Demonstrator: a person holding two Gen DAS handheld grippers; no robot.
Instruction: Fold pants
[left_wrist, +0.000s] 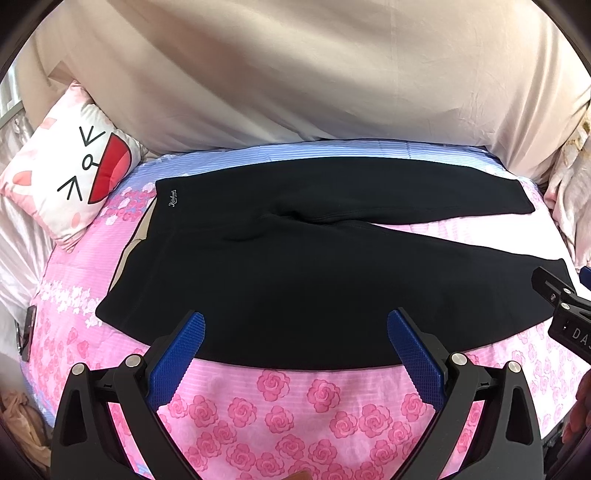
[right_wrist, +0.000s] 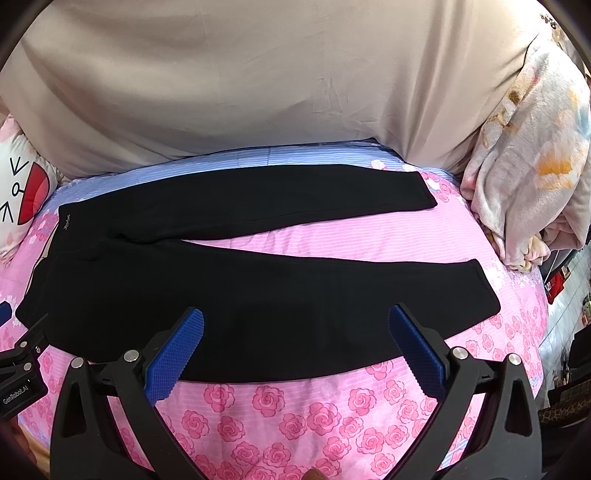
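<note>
Black pants (left_wrist: 295, 258) lie flat on a pink rose-print bedspread (left_wrist: 295, 398), waistband to the left, both legs stretched to the right and slightly apart. They also show in the right wrist view (right_wrist: 229, 291). My left gripper (left_wrist: 295, 325) is open and empty, its blue pads (left_wrist: 192, 339) hovering over the near edge of the near leg by the waist end. My right gripper (right_wrist: 295, 325) is open and empty over the near edge of the near leg, toward the cuff (right_wrist: 484, 288). The right gripper's body shows at the left view's right edge (left_wrist: 565, 314).
A white cartoon-face pillow (left_wrist: 74, 177) lies at the left. A beige sheet-covered mound (left_wrist: 295, 74) rises behind the pants. A crumpled floral blanket (right_wrist: 528, 166) is at the right. A phone (left_wrist: 26, 332) lies at the bed's left edge. The bed's right edge drops to the floor (right_wrist: 565, 306).
</note>
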